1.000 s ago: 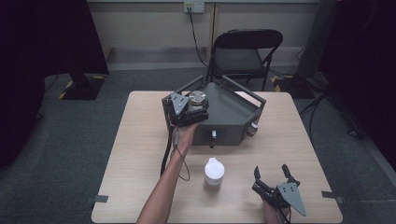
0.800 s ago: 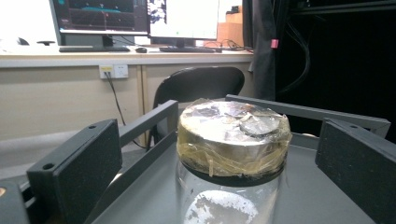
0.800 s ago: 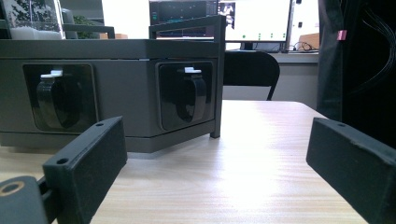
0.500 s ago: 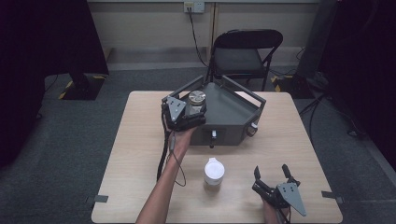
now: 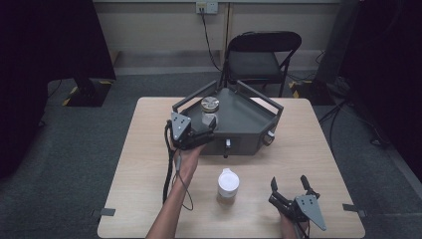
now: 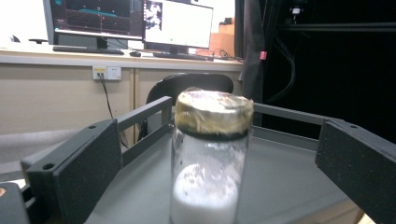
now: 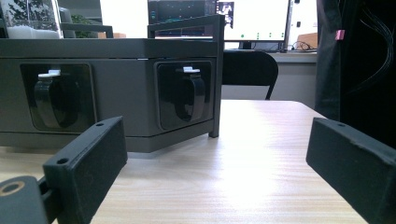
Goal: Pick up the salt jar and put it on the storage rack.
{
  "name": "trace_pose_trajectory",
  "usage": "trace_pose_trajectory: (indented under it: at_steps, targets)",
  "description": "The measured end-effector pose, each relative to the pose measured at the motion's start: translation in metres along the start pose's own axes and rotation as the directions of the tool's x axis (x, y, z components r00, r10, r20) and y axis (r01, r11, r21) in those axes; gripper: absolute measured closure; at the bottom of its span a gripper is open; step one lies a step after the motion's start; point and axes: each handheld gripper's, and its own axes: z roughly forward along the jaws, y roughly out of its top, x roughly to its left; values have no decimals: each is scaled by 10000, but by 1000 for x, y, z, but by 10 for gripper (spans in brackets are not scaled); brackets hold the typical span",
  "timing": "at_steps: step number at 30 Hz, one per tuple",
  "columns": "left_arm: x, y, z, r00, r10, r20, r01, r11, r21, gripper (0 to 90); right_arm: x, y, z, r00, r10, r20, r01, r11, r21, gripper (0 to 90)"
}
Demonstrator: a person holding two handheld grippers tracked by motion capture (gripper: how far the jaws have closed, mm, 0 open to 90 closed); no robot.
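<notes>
L gripper (image 5: 206, 130) fingers wide either side of jar (image 6: 210, 158), not touching, lined up for a grab. Jar stands on grey tray (image 5: 249, 117) at 12 o'clock on worktop (image 5: 144, 164). R gripper (image 5: 290, 185) fingers wide, empty, parked at 5 o'clock, out of the way.

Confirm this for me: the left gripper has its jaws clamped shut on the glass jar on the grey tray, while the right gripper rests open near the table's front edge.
Not quite. The left gripper is open: in the left gripper view its jaws stand wide on either side of the glass jar, clear of the glass. The rest holds: the jar stands on the grey tray, and the right gripper rests open near the table's front edge.
</notes>
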Motion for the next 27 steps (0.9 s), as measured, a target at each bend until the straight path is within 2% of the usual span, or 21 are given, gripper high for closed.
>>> trace_pose_trajectory:
  at_steps: [2,3,5,9,14,17,21,23,27]
  targets:
    - [-5,-2,-7,9996,256,-141,-257,9996,-65,2,0,0,0,10000,6,2,-6,10000,-1,37]
    - [-7,-2,-11,9996,172,-230,-175,9998,-108,2,0,0,0,10000,4,1,-4,10000,-1,37]
    - [-8,-6,-22,9998,-155,-94,151,9993,-339,2,0,0,0,10000,12,11,-12,10000,-8,37]
    - [-15,-14,-41,9994,281,-214,-293,9981,-551,2,0,0,0,10000,14,5,-14,10000,-1,37]
    - [-17,-35,-67,9989,142,-438,-179,9962,-848,1,0,0,0,10000,10,9,-10,10000,1,37]
    - [-17,-42,-77,9986,120,-524,-167,9959,-889,2,0,0,0,10000,9,8,-9,10000,2,37]
    - [-21,-47,-89,9975,343,-619,-399,9949,-925,1,0,0,0,10000,11,19,-11,10000,0,37]
    - [-25,-49,-94,9964,443,-729,-500,9957,-782,2,0,0,0,10000,7,20,-7,10000,-1,37]
    - [-27,-56,-104,9962,397,-781,-461,9955,-825,1,0,0,0,10000,15,20,-15,10000,-8,37]
